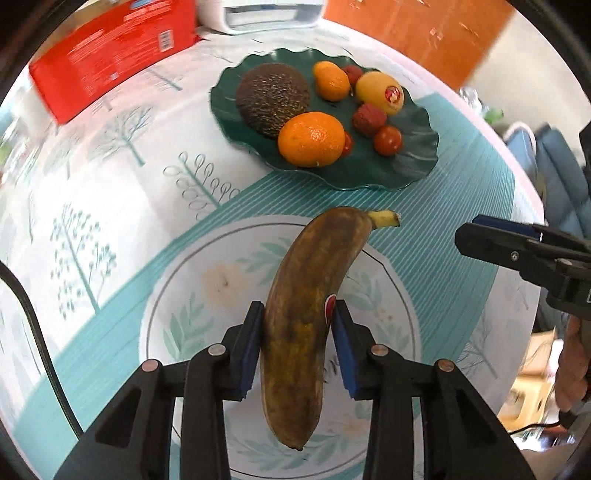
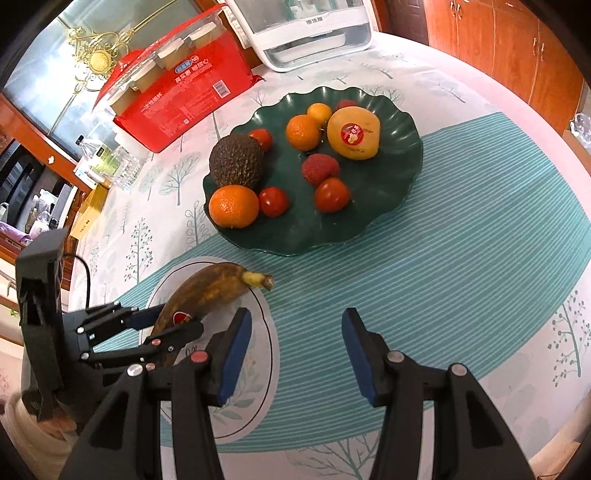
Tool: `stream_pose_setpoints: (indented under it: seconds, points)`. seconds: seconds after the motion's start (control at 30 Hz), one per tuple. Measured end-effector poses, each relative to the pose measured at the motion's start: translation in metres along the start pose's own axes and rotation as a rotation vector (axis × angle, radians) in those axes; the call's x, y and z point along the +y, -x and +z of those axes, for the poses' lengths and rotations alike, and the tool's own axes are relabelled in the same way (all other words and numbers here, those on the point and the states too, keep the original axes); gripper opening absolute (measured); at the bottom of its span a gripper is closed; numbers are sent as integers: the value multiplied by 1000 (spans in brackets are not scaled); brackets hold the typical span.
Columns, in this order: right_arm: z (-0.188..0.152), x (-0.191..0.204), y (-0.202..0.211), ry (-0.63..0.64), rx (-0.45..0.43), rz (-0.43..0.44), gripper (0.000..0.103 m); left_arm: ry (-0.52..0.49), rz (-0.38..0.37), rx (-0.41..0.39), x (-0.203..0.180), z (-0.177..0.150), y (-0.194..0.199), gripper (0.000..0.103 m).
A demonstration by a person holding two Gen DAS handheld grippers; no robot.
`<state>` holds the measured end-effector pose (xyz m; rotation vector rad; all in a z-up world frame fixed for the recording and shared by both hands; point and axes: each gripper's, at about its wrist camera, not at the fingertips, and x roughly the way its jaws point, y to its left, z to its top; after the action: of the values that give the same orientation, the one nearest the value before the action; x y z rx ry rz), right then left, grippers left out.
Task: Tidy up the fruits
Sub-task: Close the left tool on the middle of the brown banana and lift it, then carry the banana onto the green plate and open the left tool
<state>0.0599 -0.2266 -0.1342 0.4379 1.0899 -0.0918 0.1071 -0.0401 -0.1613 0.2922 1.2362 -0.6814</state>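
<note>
My left gripper is shut on a brown overripe banana, its stem pointing away, over a white floral plate. The banana and left gripper also show in the right wrist view, over the plate. A dark green wavy dish holds an avocado, oranges, tomatoes, a lychee and a yellow stickered fruit. The dish lies beyond the banana. My right gripper is open and empty over the teal cloth.
A red package and a white appliance stand at the table's far side. A clear bottle sits at the left edge. Wooden cabinets stand behind. A black cable runs at left.
</note>
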Motion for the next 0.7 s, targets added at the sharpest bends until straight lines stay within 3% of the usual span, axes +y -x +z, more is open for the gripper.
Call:
stream_pose_setpoints:
  seconds: [0.23,0.43,0.7]
  points:
    - [-4,-5,11,20,-11,13,51,75,15,-77,-3,-16,22,35]
    - [3,-11,28,48,-31,17,51,137,42,-136,-16,17,44,35]
    - [42,-18,53,125,-86,4,51,255,80,-204,-42,71,50,35]
